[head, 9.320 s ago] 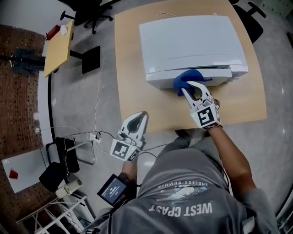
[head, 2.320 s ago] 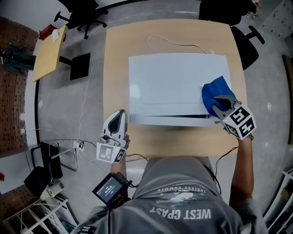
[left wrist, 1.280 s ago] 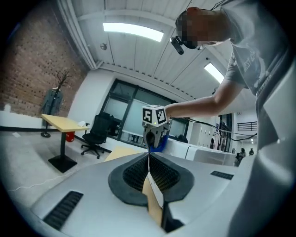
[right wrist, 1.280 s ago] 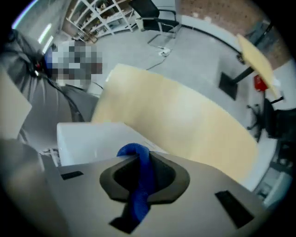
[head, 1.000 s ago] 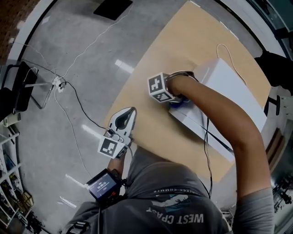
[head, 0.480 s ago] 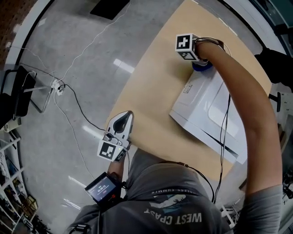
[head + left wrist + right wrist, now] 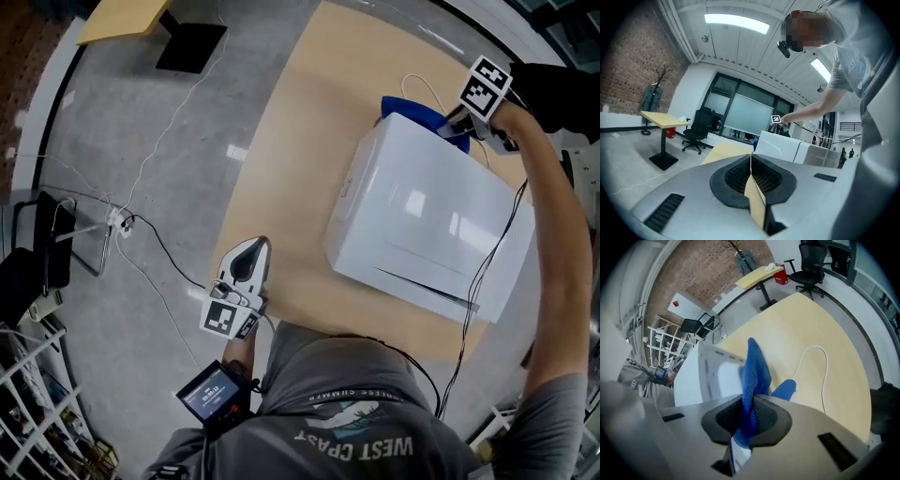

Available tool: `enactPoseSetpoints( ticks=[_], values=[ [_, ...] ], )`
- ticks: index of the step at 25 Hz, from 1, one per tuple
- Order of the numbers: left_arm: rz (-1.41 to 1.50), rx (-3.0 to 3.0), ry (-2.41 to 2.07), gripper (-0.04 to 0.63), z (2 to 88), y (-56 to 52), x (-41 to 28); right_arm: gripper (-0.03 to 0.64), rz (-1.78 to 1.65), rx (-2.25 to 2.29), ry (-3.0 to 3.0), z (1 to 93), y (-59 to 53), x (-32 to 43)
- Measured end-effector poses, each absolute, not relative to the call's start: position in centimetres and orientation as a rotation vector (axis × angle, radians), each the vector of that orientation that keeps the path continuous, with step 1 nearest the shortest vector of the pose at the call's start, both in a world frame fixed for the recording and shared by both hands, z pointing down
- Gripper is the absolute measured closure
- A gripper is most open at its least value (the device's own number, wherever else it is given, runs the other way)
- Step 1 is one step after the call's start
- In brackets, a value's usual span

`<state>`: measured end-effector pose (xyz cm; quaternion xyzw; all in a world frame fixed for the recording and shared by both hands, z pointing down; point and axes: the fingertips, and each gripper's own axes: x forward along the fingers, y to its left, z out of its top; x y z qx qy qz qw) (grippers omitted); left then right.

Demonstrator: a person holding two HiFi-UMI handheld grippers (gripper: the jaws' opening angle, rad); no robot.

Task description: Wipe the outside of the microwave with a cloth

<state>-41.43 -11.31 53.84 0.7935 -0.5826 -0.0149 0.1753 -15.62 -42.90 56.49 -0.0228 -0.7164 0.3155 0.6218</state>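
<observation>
**Cloth clamped at the microwave's far corner**

From where I stand, the table runs out of sight on the right, partly behind the person's outstretched arm. The microwave shows only its top and two sides; its back face is hidden. Most of the blue cloth is tucked behind the microwave's far top edge, so I can't tell how much of it presses on the casing.

The right gripper is clenched on that cloth, which bunches up out of its jaws and lies against the microwave's far corner. The left gripper has its jaws closed together with nothing between them. It hovers at the table's near left edge, well apart from the microwave.

The microwave sits skewed, with one near corner close to the table's front edge. A broad bare stretch of table lies to its left. A white cord loops on the table just beyond the cloth.
</observation>
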Motion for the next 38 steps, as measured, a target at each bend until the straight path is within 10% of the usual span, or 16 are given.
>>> enactPoseSetpoints(
  ticks=[13, 38],
  values=[
    [0.074, 2.45, -1.654, 0.572, 45.9, -15.5, -30.6, 0.572, 1.158, 0.296, -1.981, 48.0, -39.6, 11.7],
    [0.101, 2.74, -1.666, 0.572, 36.1, -6.0, -13.9, 0.571, 0.601, 0.341, -2.342, 46.8, -4.3, 12.0]
  ],
)
